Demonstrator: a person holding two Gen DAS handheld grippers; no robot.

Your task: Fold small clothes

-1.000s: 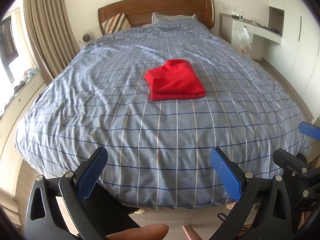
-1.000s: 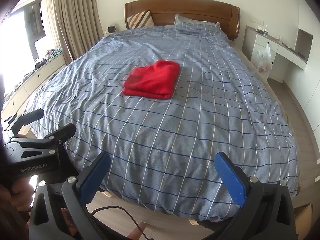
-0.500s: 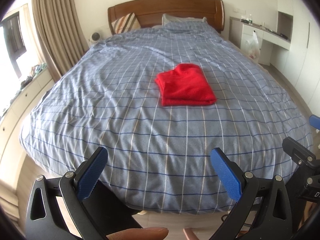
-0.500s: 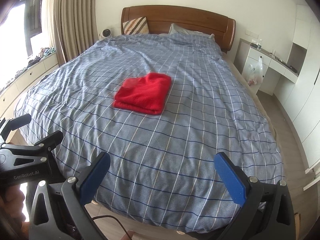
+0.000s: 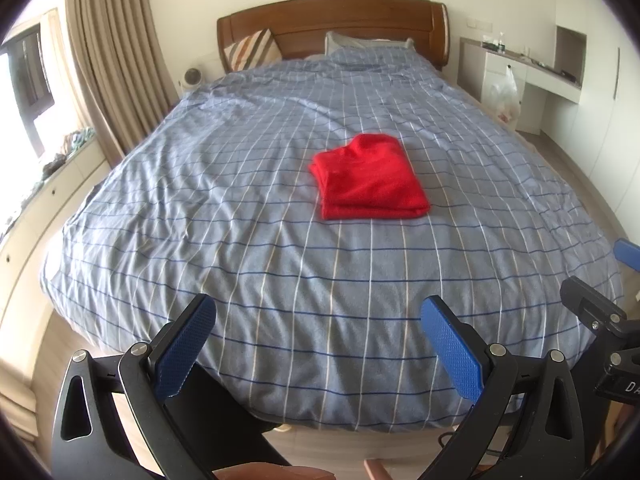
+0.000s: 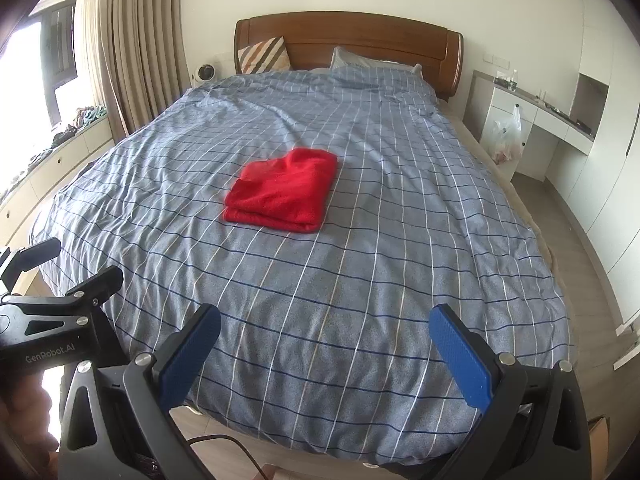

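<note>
— Left wrist view: what do we see on the bed [image 5: 280, 280]?

— We see a red garment [image 5: 370, 178], soft and fleecy, folded into a thick rectangle with layered edges. It lies mid-duvet, nearer the wooden headboard [image 5: 332, 20] than the foot edge.

— And our tools?

— Our left gripper [image 5: 316, 350] holds its ribbed blue pads wide apart, empty, at the foot edge. Our right gripper [image 6: 326, 354] is spread the same, touching nothing.

— The cover?

— Blue checked cotton, lightly wrinkled.
</note>
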